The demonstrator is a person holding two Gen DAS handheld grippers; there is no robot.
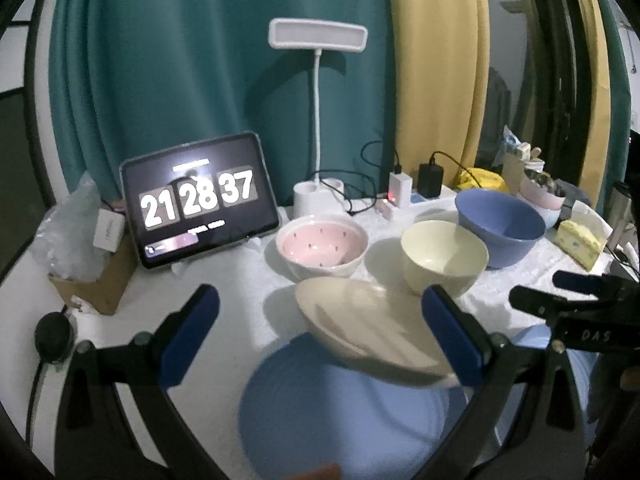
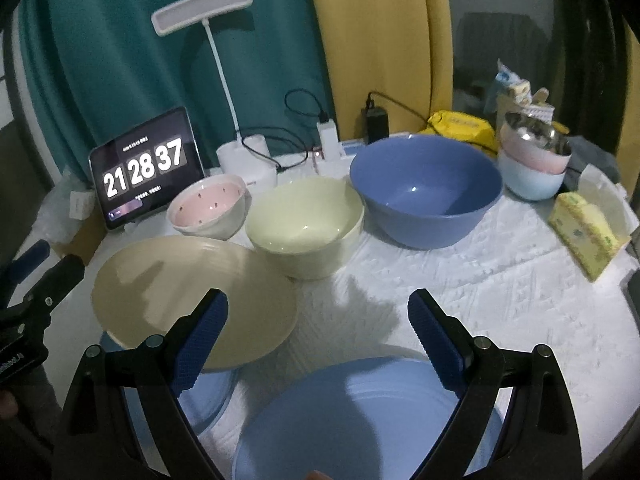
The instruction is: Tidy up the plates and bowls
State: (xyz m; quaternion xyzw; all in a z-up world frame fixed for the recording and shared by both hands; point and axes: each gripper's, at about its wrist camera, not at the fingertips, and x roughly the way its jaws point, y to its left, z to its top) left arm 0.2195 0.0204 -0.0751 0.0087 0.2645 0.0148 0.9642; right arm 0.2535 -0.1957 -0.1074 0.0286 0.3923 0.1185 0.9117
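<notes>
A cream plate [image 1: 372,328] [image 2: 192,300] lies tilted on a light blue plate [image 1: 344,412] [image 2: 208,396]. A second light blue plate [image 2: 368,420] sits in front of my right gripper. Behind stand a pink bowl [image 1: 322,246] [image 2: 208,208], a pale yellow bowl [image 1: 442,254] [image 2: 306,224] and a large blue bowl [image 1: 500,226] [image 2: 426,184]. My left gripper [image 1: 320,336] is open, its fingers on either side of the cream plate. My right gripper [image 2: 318,344] is open and empty above the second blue plate; it also shows in the left wrist view [image 1: 560,292].
A tablet clock [image 1: 200,204] [image 2: 146,166], a white desk lamp [image 1: 318,36] [image 2: 202,8], chargers with cables [image 1: 400,188], stacked small bowls [image 2: 534,160], a yellow tissue pack [image 2: 584,232] and a cardboard box [image 1: 94,276] stand around the white tablecloth [image 2: 460,280].
</notes>
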